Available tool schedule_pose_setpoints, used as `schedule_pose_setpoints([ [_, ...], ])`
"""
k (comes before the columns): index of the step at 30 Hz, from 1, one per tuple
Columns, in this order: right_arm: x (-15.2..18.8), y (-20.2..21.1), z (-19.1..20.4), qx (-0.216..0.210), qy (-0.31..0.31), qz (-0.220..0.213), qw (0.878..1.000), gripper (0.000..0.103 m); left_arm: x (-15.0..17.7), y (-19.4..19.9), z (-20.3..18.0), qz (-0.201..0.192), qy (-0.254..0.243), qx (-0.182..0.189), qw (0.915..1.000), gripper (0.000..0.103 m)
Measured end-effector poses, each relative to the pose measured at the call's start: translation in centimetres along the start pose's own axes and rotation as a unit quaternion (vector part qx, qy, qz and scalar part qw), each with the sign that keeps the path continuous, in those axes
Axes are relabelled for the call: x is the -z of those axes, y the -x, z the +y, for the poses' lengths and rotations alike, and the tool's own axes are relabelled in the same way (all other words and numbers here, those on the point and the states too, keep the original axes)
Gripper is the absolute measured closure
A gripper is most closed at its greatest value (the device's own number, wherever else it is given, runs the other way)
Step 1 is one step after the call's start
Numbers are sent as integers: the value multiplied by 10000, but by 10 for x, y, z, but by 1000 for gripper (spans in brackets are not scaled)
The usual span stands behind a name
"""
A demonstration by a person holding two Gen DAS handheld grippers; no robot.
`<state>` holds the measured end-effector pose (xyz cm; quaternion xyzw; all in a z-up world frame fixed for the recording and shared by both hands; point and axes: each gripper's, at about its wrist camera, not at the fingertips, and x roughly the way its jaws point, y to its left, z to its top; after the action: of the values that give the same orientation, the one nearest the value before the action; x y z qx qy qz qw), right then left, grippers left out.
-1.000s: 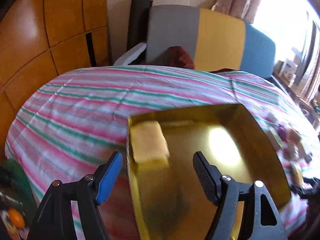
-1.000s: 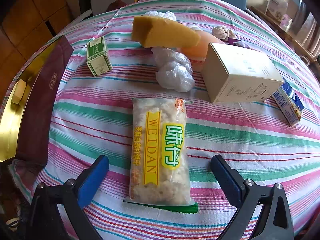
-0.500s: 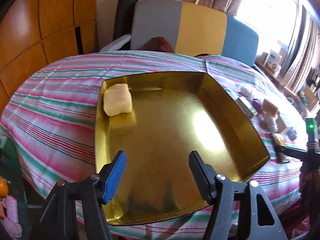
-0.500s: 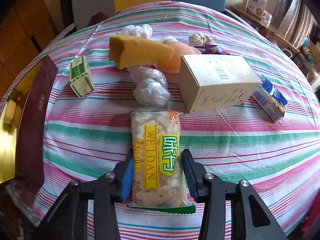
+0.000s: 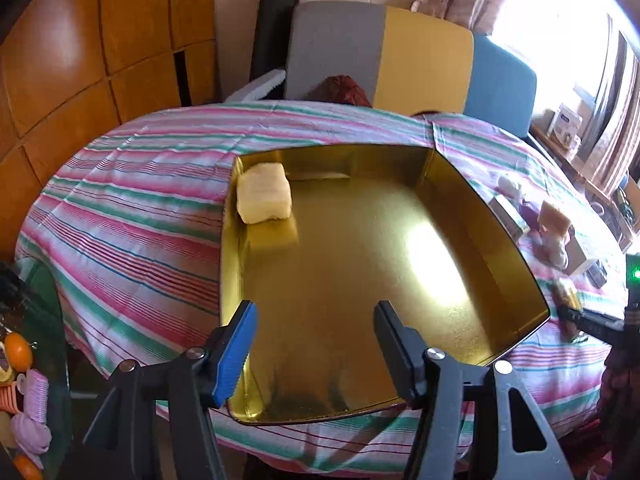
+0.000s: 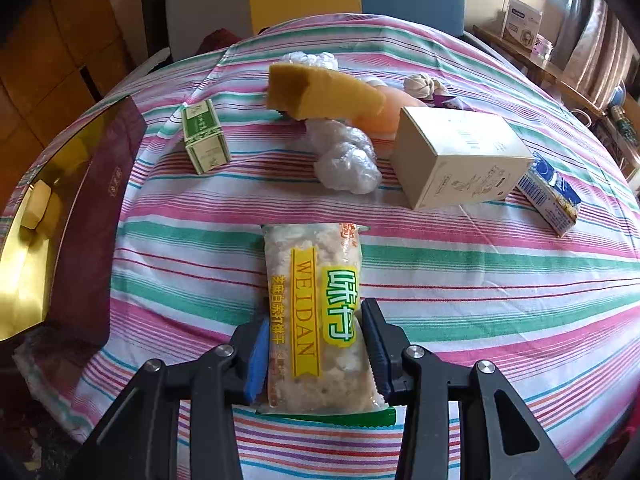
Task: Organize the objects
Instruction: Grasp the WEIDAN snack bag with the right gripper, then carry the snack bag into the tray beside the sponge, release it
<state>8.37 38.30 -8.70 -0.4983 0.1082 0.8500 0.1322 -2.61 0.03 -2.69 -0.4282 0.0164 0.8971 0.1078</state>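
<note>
My right gripper (image 6: 314,346) is shut on a clear snack packet (image 6: 316,300) marked WEIDAN that lies lengthwise on the striped tablecloth; the fingers press its near end from both sides. My left gripper (image 5: 316,344) is open and empty above the near edge of a gold tray (image 5: 480,216). A pale yellow sponge block (image 5: 264,198) sits in the tray's far left corner. The tray (image 6: 24,272) also shows at the left edge of the right wrist view.
Beyond the packet lie a green carton (image 6: 205,142), a yellow sponge wedge (image 6: 320,92), a crumpled plastic bag (image 6: 346,156), a beige box (image 6: 456,156) and a blue-white carton (image 6: 550,196). A multicoloured sofa (image 5: 380,56) stands behind the table.
My right gripper has closed from wide open onto the snack packet. My left gripper has pulled back and risen, so the whole tray now shows.
</note>
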Motion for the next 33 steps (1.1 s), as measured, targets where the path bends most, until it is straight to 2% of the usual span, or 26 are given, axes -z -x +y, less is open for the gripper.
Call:
schedule_pose_setpoints([
  [7,4,2,33,-91,156,-10,9998,60,2,5,11,-6,211,3,9998,42],
  [15,-7,0,25,-641,-542,94,9964,62,9,-1,23,113,373,49,9992,42],
  [20,-17,26,38,-808,-512,-209,9952,62,13,-5,30,174,480,-31,9987,42],
  [23,-28,47,64,-977,-184,-434,9941,62,13,-5,34,143,521,-9,9985,48],
  [26,-43,60,105,-1300,328,-519,9896,62,12,-2,41,95,611,-31,9981,48],
  [30,-57,60,170,-1716,1156,-262,9780,62,15,-2,55,115,765,-83,9970,48],
  [33,-63,39,222,-1963,1544,167,9682,62,18,-3,68,143,910,-163,9956,48],
])
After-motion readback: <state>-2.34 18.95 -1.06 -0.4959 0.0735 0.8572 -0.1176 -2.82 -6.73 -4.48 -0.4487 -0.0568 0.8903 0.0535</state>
